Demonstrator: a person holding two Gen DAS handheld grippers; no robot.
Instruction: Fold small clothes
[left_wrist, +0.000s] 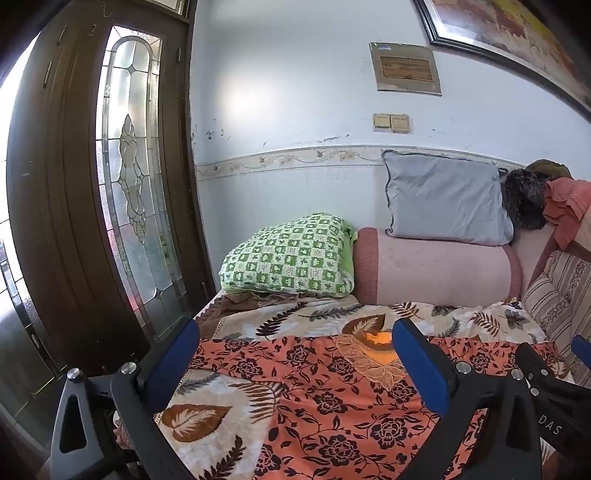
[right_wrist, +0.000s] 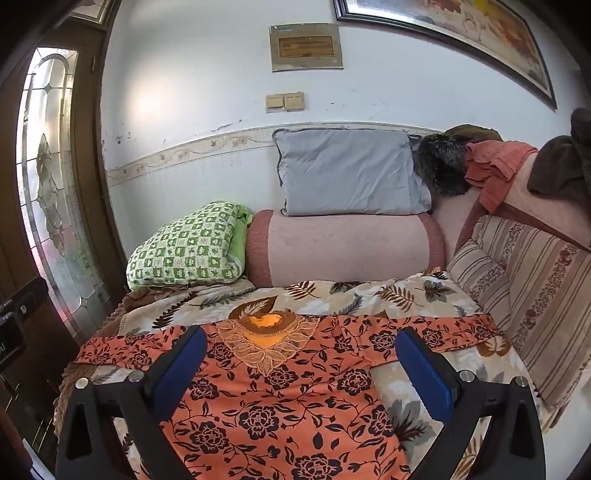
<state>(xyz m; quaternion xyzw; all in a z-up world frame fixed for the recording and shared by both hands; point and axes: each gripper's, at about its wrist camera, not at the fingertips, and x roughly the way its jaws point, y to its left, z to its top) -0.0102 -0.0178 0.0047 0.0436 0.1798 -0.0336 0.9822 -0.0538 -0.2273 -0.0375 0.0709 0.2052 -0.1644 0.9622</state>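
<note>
An orange top with dark flower print lies spread flat on the leaf-patterned bedspread, sleeves out to both sides, lace collar toward the pillows. It also shows in the left wrist view. My left gripper is open and empty, held above the top's left part. My right gripper is open and empty, held above the top's chest. The right gripper's black body shows at the right of the left wrist view.
A green checked pillow, a pink bolster and a grey pillow lie at the bed's head by the wall. A striped cushion and piled clothes are on the right. A wooden glass door stands left.
</note>
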